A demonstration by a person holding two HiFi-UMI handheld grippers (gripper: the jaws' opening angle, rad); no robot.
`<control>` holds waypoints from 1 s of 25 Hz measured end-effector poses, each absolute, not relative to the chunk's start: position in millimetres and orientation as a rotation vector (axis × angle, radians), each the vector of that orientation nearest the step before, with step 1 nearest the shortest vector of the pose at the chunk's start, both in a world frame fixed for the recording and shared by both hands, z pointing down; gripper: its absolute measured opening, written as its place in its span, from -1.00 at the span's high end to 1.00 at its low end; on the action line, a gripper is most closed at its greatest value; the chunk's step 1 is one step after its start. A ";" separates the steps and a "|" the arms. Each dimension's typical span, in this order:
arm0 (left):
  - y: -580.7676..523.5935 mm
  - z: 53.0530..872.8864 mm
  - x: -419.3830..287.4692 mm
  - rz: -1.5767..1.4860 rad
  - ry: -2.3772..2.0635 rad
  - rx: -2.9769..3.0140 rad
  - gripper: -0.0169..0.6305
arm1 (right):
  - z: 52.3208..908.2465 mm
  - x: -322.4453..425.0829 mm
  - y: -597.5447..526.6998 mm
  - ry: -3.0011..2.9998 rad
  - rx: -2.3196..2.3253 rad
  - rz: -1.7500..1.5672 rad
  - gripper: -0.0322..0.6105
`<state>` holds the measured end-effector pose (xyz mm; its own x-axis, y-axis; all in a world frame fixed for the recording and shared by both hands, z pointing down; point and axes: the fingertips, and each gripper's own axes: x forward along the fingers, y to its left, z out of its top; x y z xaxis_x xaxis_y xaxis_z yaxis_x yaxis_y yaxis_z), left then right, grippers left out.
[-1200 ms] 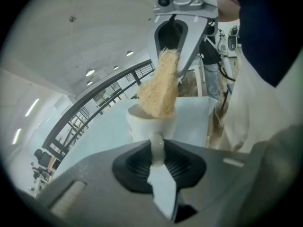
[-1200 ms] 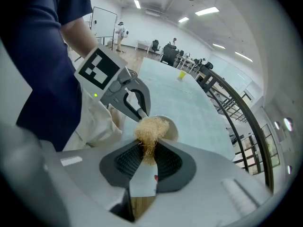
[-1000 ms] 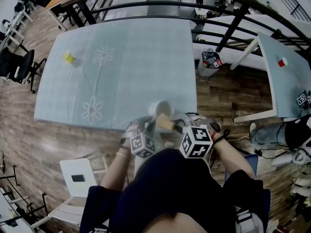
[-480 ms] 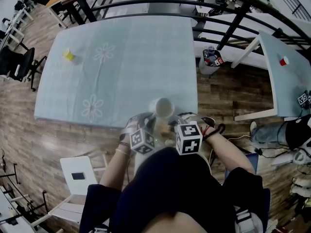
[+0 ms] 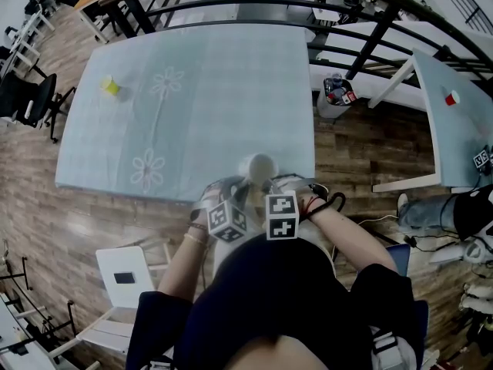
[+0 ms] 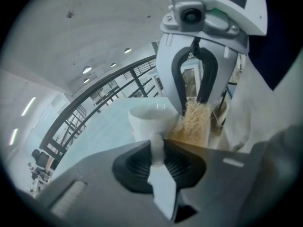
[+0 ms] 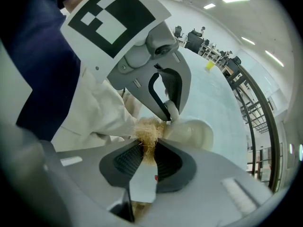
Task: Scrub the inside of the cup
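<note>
One white cup (image 5: 258, 166) is at the near edge of the counter (image 5: 200, 91), toward its right corner. The left claw (image 6: 158, 161) is nearly closed, pinching the cup's handle (image 6: 156, 145). The right claw (image 7: 149, 157) points steeply down, clamped on a straw-coloured scrubber (image 7: 147, 132) whose fibres hang just beside the cup's outer wall, by the handle. A small yellow object (image 5: 108, 88) sits near the far left corner.

My dark navy top (image 5: 269, 299), black-and-white marker cube (image 5: 282, 216) on my pale grey right gripper (image 7: 150, 149), black ribbed pads (image 7: 127, 161)
</note>
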<state>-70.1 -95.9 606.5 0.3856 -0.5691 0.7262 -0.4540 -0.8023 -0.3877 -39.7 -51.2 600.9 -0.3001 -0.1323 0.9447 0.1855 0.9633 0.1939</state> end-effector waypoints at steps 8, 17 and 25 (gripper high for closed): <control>-95.5 608.5 -69.4 -1.392 0.931 -2.507 0.80 | 612.1 -24.9 -57.2 -1.840 0.002 -0.255 0.68; -95.8 609.3 -69.1 -1.390 0.947 -2.505 0.80 | 624.3 11.1 -72.4 -1.766 0.048 -0.241 0.68; -97.3 610.4 -68.2 -1.398 0.942 -2.492 0.80 | 628.7 23.9 -87.8 -1.744 0.076 -0.216 0.68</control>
